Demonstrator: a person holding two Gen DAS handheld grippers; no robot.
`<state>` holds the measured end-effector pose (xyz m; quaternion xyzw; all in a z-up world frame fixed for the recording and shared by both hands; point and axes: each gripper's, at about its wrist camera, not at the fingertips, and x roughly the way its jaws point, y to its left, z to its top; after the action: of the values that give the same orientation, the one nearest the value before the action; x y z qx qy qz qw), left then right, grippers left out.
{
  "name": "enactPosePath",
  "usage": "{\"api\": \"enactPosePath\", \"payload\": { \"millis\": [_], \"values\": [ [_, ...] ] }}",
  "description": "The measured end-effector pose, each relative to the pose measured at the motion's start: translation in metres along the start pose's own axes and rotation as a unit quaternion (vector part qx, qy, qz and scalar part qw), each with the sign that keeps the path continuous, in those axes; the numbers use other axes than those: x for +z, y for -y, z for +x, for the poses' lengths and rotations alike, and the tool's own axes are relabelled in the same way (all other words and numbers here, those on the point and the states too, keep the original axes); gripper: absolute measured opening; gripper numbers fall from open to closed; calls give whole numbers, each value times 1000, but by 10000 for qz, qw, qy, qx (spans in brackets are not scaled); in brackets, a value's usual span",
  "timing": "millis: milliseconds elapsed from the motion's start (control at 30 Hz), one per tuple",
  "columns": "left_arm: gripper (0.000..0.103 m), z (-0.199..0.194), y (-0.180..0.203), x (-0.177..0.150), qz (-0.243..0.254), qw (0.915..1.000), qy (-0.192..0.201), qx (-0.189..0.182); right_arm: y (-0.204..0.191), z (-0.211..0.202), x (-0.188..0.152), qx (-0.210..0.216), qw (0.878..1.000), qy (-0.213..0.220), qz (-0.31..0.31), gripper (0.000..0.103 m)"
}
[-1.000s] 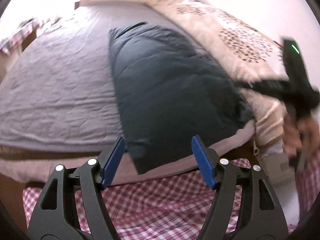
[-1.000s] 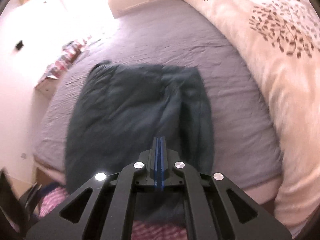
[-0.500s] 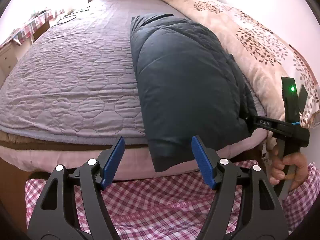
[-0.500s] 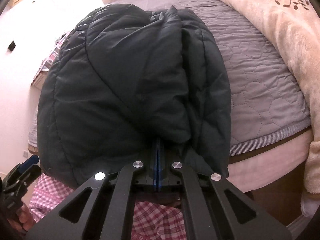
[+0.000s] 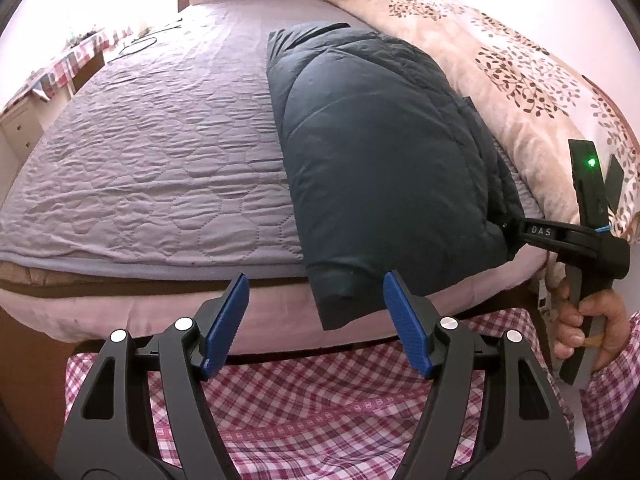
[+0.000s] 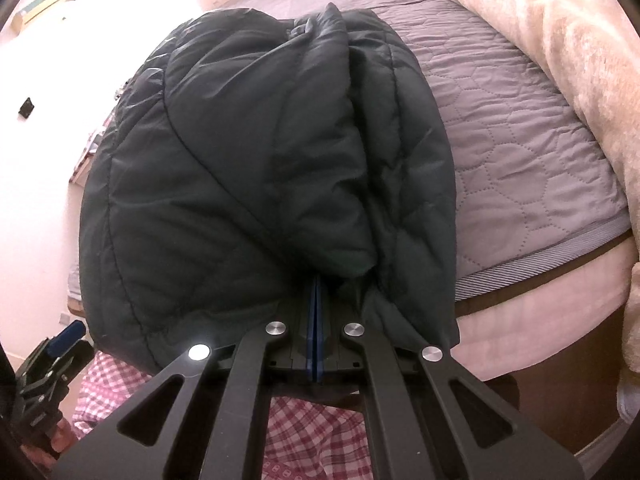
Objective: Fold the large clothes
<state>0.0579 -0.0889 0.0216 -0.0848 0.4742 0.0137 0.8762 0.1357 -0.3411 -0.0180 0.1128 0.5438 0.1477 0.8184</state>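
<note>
1. Dark quilted jacket [image 5: 384,152] lying lengthwise on the grey quilted bedspread [image 5: 152,152], near end drooping over the foot of the bed
2. Right gripper [image 6: 316,304] clamped tight on the jacket's near edge, blue pads pressed together with the fabric bunched up right over them
3. Left gripper [image 5: 316,316] spread wide, nothing between the blue fingers [image 5: 224,320], just hanging short of the bed edge
4. Hanging sleeve cuff [image 5: 340,304] sitting right between those open jaws in the left wrist view, closer to the right pad, not touching as far as visible
5. Beige leaf-print duvet [image 5: 520,80] heaped along the jacket's far side
</note>
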Motion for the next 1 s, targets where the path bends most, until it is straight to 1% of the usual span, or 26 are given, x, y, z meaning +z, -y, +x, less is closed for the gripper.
{"api": "enactPosePath", "payload": {
  "millis": [167,667,1000],
  "values": [
    [69,-3,-3,-1,11,10000,41,77,-8,1,0,-80,10000,3,-3,0],
    [69,1,-14,-5,-126,9999,-11,69,-28,4,-13,-309,9995,-3,-67,0],
    [69,6,-20,-7,-197,9998,-81,52,-25,1,-12,-322,9995,-9,-45,0]
  ]
}}
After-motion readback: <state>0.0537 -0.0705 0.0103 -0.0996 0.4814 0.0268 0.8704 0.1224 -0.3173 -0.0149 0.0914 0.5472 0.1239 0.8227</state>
